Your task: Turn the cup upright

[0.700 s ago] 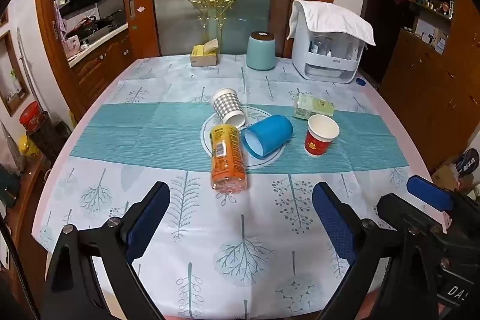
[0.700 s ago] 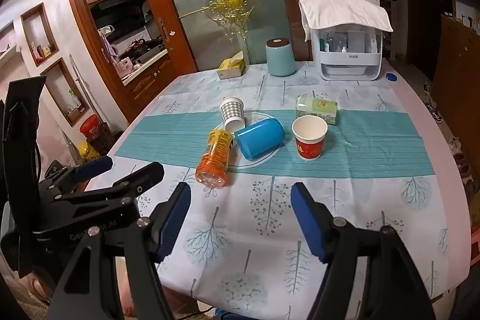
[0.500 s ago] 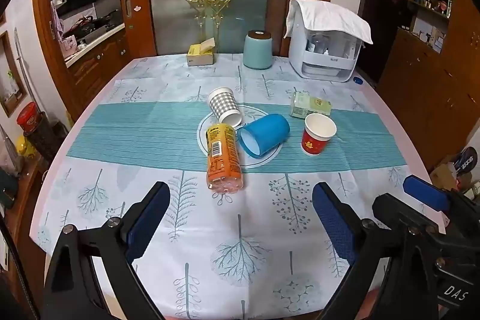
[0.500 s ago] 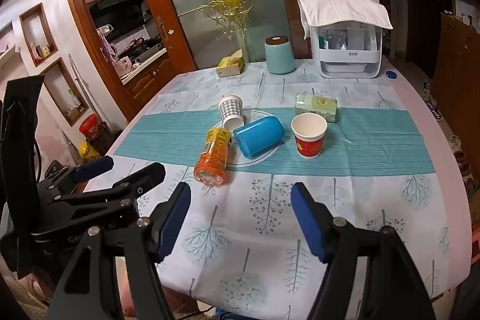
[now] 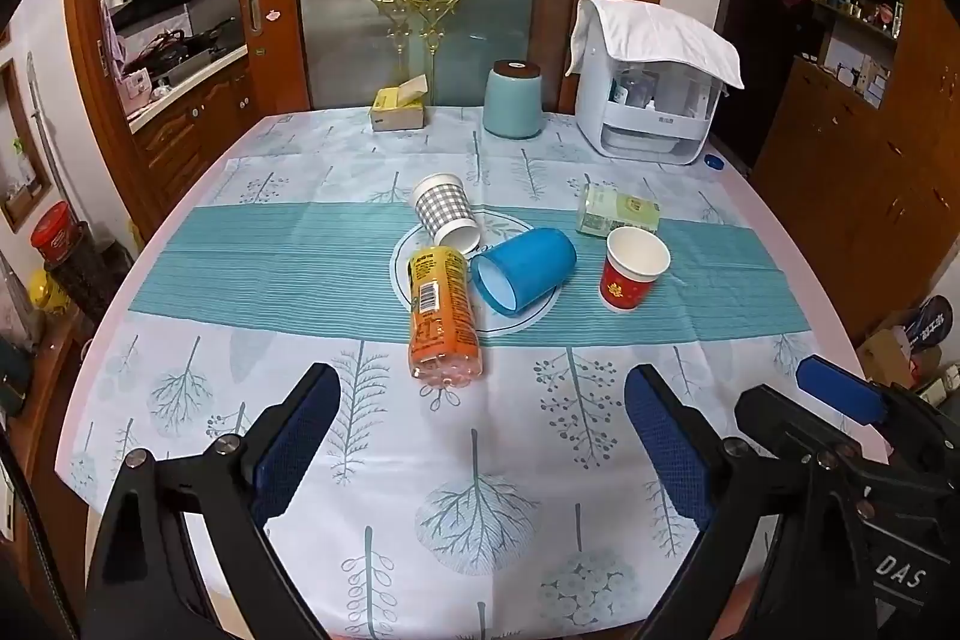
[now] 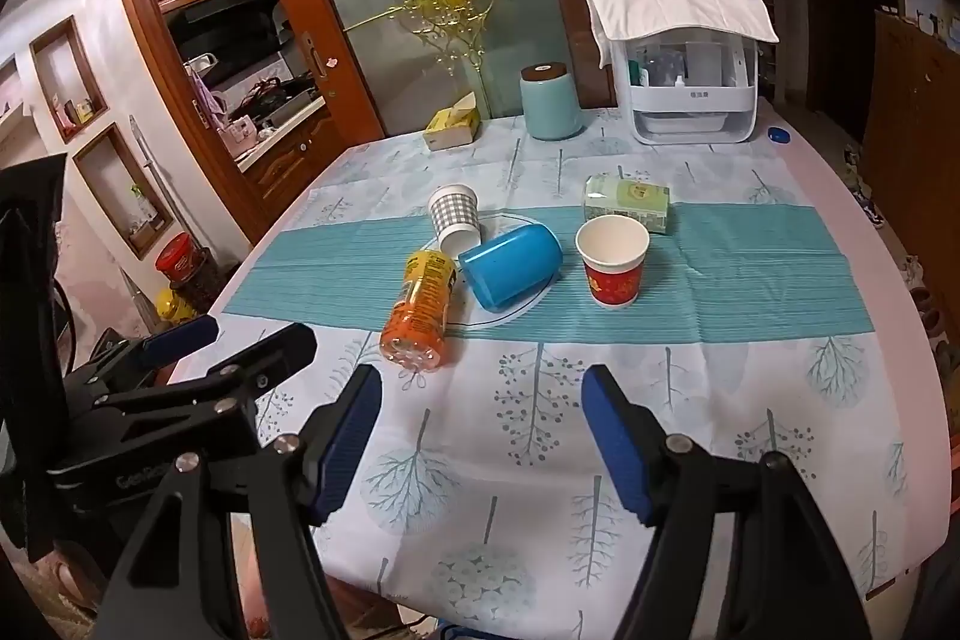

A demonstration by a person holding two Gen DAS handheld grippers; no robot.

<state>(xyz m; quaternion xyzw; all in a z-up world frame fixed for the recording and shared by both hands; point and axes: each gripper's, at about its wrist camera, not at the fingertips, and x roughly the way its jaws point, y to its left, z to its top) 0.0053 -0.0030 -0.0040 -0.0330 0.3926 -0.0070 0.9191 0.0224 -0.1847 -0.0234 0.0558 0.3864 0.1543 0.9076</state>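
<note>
**Both tools hanging back, tipped cups waiting mid-surface**

I'm holding both tools at the near edge of the surface [image 5: 180,220], well apart from the clutter. Left tool [image 5: 480,436] is spread wide, nothing between its blue pads. Right tool [image 6: 480,430] is also spread wide and empty. I'm keeping them open because a cup body needs a wide gap to slip in sideways.

Task thing: I'm reading the blue cup [image 5: 523,269] as the likely target, lying on its side on the teal runner, mouth facing toward me and to the left, resting over a round white mat [image 5: 401,274]. A checked cup [image 5: 447,215] is also lying tipped just behind it, mouth toward me, so which one is meant I can't say for sure. The red paper cup [image 5: 631,269] is already standing upright just beside the blue one, so that one needs nothing.

The orange bottle [image 5: 441,316] is lying on its side, touching or nearly touching the blue cup's rim on the left, hard to tell which. That's crowding the left approach, so I'm judging the right tool has the cleaner line in, from the closed end.

Far side: green packet [image 5: 618,211], teal canister [image 5: 512,100], white dispenser [image 5: 651,112] under a cloth, yellow box [image 5: 399,106], all out of the way.

Nothing started yet; the flip is still to do.
</note>
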